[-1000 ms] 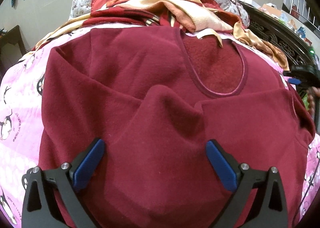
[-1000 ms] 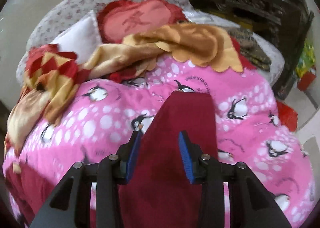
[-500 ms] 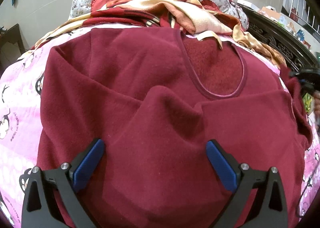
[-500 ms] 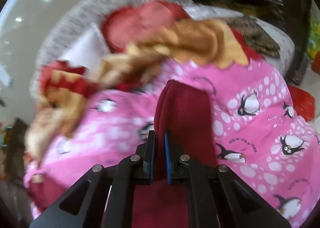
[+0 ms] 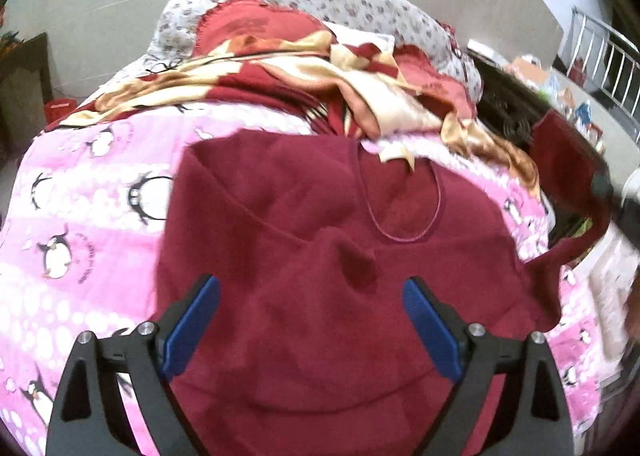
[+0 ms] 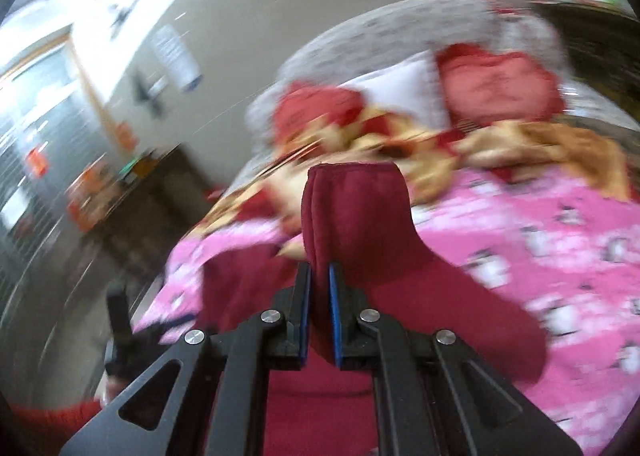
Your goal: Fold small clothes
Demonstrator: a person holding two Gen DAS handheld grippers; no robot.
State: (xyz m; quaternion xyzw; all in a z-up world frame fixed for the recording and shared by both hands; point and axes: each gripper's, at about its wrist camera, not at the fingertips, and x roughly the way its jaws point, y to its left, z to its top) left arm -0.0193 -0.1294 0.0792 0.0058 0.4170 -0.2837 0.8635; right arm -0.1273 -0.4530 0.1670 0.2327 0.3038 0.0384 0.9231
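Your maroon top point(image 5: 320, 256) lies flat across the middle of the bed point(image 5: 80, 224), its sleeve point(image 6: 352, 212) lifted off the bed's right edge. Your right gripper point(image 6: 318, 288) has its fingers pinching that sleeve; carry it straight across the chest and lay it flat. Your left gripper point(image 5: 312, 328) hovers above the hem, fingers spread and empty, ready to smooth the fold.
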